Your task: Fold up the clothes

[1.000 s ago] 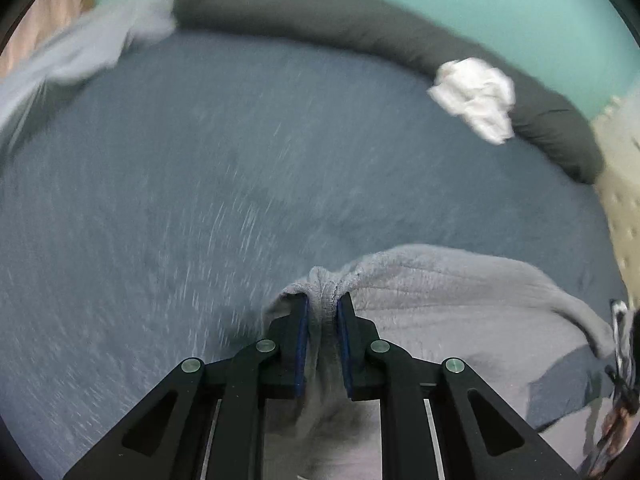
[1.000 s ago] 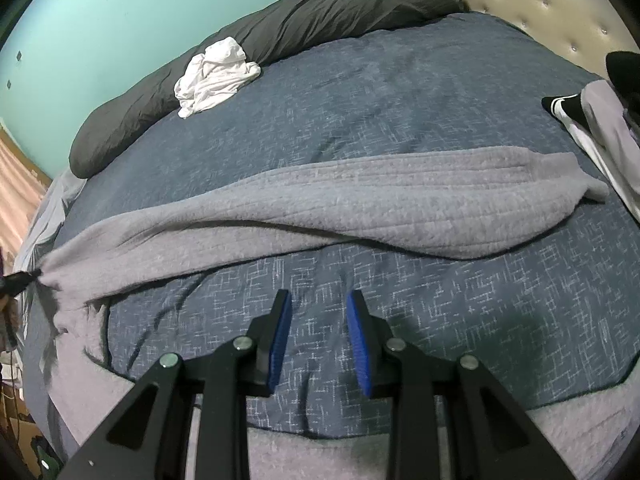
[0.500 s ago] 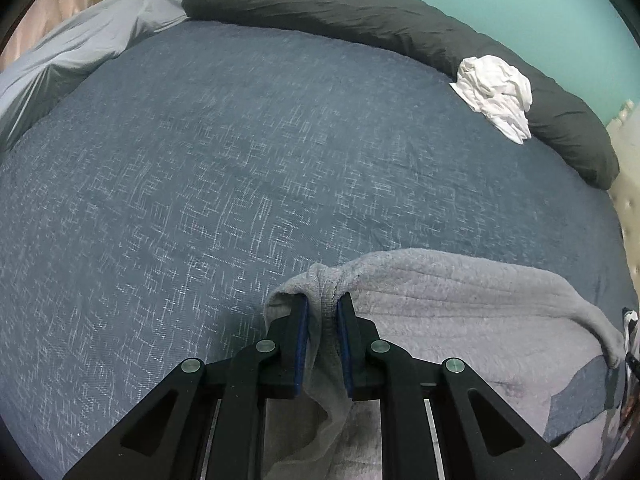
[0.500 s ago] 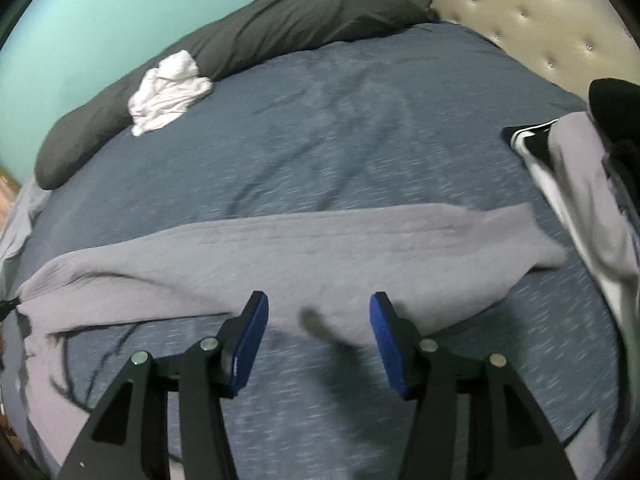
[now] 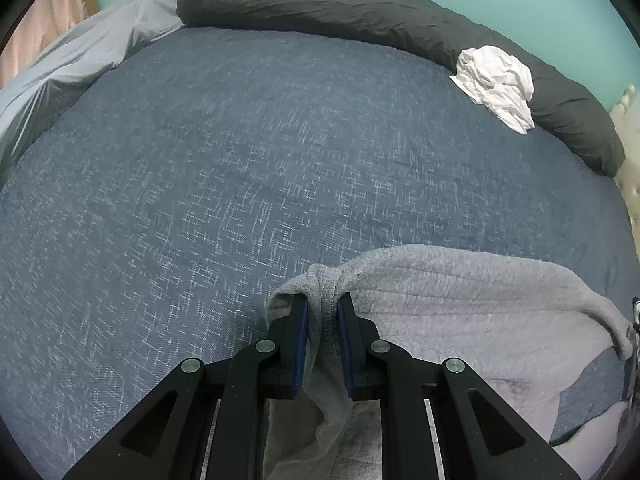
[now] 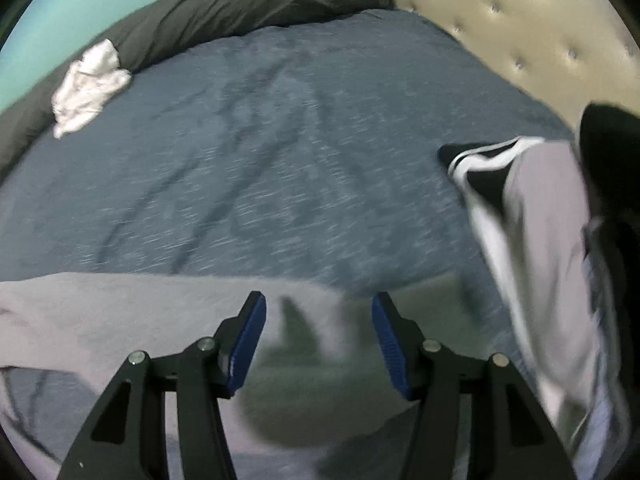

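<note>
- Pinching a bunched edge of the grey knit garment (image 5: 460, 304), the left gripper (image 5: 322, 312) has its blue pads pressed narrow on the cloth; a thin fold hangs down between the jaws.
- Garment fabric: pale grey, soft, ribbed in faint parallel lines, with a finer stitched hem where it is gathered at the pads.
- From the pinch it spreads rightward over the blue bedspread (image 5: 240, 184), ending in a tapered corner near the right edge of the left wrist view.
- In the right wrist view the same grey garment (image 6: 120, 312) lies as a long band across the lower bedspread (image 6: 300, 152), directly beneath the tool; the picture is motion-blurred, so the weave is not legible here.
- Right gripper (image 6: 318, 334) stands wide, blue pads well apart, nothing between them; it hovers above the garment and casts a shadow on it.
- Crumpled white cloth (image 5: 498, 84) rests against the dark grey bolster (image 5: 320, 4) at the far edge of the bed.
- Heap of other clothes (image 6: 540, 240), light grey with a black-and-white striped piece, lies at the right by the tufted headboard (image 6: 520, 28).
</note>
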Tool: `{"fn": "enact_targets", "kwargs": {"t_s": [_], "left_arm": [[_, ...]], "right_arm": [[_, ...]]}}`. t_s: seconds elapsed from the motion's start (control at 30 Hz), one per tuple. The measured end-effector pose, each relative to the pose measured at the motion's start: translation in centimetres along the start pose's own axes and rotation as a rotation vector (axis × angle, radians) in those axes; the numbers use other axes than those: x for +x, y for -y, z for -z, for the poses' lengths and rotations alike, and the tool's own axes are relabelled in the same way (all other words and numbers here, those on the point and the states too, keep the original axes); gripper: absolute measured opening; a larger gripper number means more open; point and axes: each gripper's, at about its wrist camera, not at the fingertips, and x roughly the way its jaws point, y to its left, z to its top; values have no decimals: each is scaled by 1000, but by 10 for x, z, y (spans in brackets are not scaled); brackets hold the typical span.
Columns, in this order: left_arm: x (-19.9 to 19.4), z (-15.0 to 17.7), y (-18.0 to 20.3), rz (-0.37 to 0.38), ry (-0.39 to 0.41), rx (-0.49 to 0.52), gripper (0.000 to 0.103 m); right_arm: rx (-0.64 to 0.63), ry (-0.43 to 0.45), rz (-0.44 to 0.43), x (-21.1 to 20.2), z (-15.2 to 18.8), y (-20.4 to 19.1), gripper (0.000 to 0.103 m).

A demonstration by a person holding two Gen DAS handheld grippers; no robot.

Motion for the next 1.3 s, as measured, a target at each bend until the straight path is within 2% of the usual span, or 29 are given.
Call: {"fn": "enact_targets", "kwargs": {"t_s": [0.2, 0.23, 0.27, 0.37, 0.47, 0.53, 0.63, 0.83, 1.03, 1.3], "left_arm": [[0, 2, 1, -10, 1, 7, 16], [0, 2, 1, -12, 0, 8, 16], [1, 2, 1, -13, 0, 8, 16], [1, 2, 1, -16, -1, 3, 16], [0, 2, 2, -18, -3, 6, 16], [-1, 2, 0, -16, -5, 5, 16], [-2, 2, -1, -12, -5, 2, 16], [-3, 1, -2, -9, -2, -9, 16], [5, -7, -6, -6, -3, -35, 16], [24, -14, -10, -6, -25, -45, 16]], "right_arm": [[-130, -55, 67, 24, 2, 3, 56], [-150, -50, 64, 25, 4, 2, 52], [-170, -44, 63, 25, 7, 1, 42], [-204, -17, 76, 23, 15, 0, 24], [-221, 15, 81, 16, 22, 1, 14], [-234, 46, 90, 8, 25, 0, 12], [-227, 139, 104, -15, 22, 1, 10], [-199, 238, 131, -45, -18, 3, 10], [-213, 242, 177, -45, -59, -2, 10], [-204, 160, 177, 15, -73, -12, 10]]}}
